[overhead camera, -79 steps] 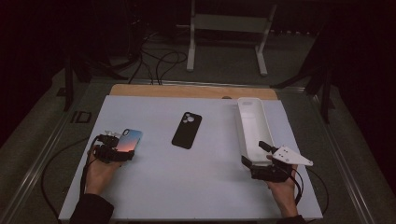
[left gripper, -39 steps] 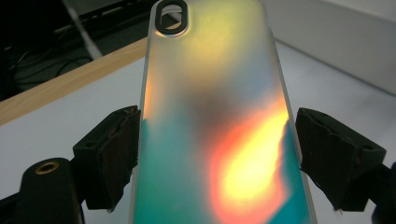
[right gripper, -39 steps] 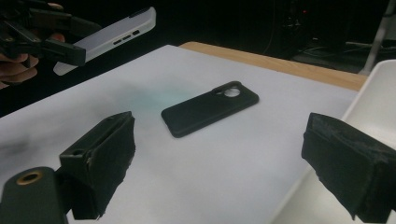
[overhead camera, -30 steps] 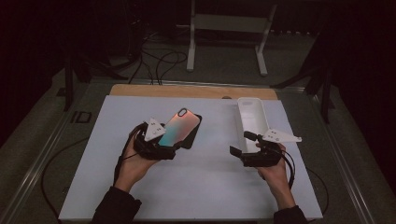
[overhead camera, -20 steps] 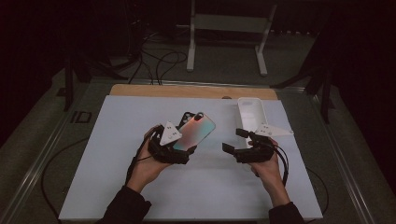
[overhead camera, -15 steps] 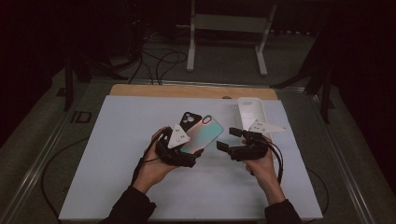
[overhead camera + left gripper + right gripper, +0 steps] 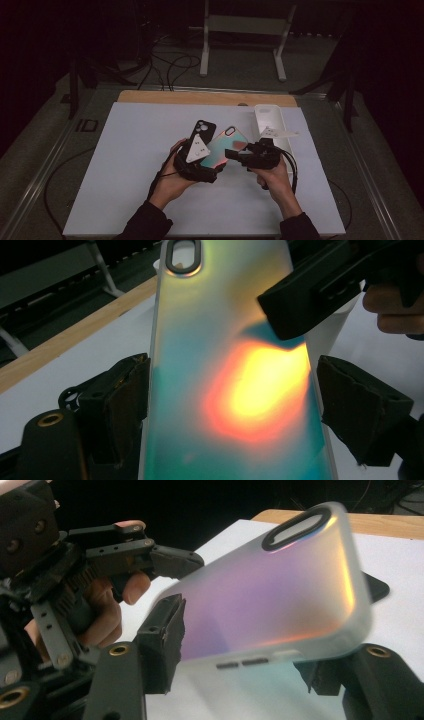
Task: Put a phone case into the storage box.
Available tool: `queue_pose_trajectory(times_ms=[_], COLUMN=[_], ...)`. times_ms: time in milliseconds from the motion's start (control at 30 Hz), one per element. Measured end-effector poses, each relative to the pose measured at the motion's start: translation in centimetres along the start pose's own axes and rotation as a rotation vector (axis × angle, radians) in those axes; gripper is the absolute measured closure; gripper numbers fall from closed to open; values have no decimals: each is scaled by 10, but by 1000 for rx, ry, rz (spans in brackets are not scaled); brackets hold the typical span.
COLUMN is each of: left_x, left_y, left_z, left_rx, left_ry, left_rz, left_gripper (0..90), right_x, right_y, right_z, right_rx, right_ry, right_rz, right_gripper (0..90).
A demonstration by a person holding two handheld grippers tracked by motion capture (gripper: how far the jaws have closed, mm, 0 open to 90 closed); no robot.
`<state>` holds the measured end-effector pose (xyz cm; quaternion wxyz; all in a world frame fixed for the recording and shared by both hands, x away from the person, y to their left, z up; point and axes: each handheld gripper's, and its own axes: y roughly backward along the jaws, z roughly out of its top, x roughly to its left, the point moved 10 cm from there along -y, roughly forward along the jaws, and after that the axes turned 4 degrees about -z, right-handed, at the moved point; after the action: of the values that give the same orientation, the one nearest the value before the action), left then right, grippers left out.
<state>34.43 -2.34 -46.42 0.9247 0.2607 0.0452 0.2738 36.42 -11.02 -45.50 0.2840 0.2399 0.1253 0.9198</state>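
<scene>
Your white table mat [image 7: 125, 165] carries a white tray [image 7: 267, 117] far right and a black phone case [image 7: 202, 131] mid-table. Above centre, your left gripper [image 7: 220, 162] grasps the iridescent phone case [image 7: 222, 150] by its sides. Your right gripper [image 7: 235, 155] has just been closing around its right edge, pads not yet pressing.

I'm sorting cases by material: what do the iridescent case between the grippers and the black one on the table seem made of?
Iridescent case: probably frosted translucent plastic with a colour-shifting sheen; teal, orange and purple glow through it, and its rim looks milky. Black case: looks like matte plastic or silicone; it is dull and glare-free, too small to tell which.
</scene>
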Motion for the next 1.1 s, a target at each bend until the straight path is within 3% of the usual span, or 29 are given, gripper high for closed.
queue_pose_trajectory(times_ms=[233, 433, 533, 600, 633, 767, 1100], left_x=[-5, -6, -5, -5, -5, -3, 6], left_y=[-6, -8, -10, -10, -10, -7, 1], left_z=[-1, -6, -9, -10, -10, -12, -21], left_rx=[10, 33, 47, 47, 43, 46, 37], left_ry=[-1, 5, -8, -5, -1, 18, 110], left_rz=[-5, -14, 20, 13, 4, -5, -74], left_gripper=[169, 167, 165, 189, 198, 187, 170], right_x=[7, 11, 12, 14, 14, 13, 16], right_y=[-3, -3, -4, -4, -4, -3, 3], right_z=[2, 2, 1, 2, 2, 3, 4], right_rx=[4, -2, -2, -12, -19, -23, -23], right_ry=[-11, -31, -43, -51, -31, -21, 26], right_rz=[11, 46, 62, 76, 57, 51, 51], right_gripper=[642, 742, 803, 854, 860, 862, 861])
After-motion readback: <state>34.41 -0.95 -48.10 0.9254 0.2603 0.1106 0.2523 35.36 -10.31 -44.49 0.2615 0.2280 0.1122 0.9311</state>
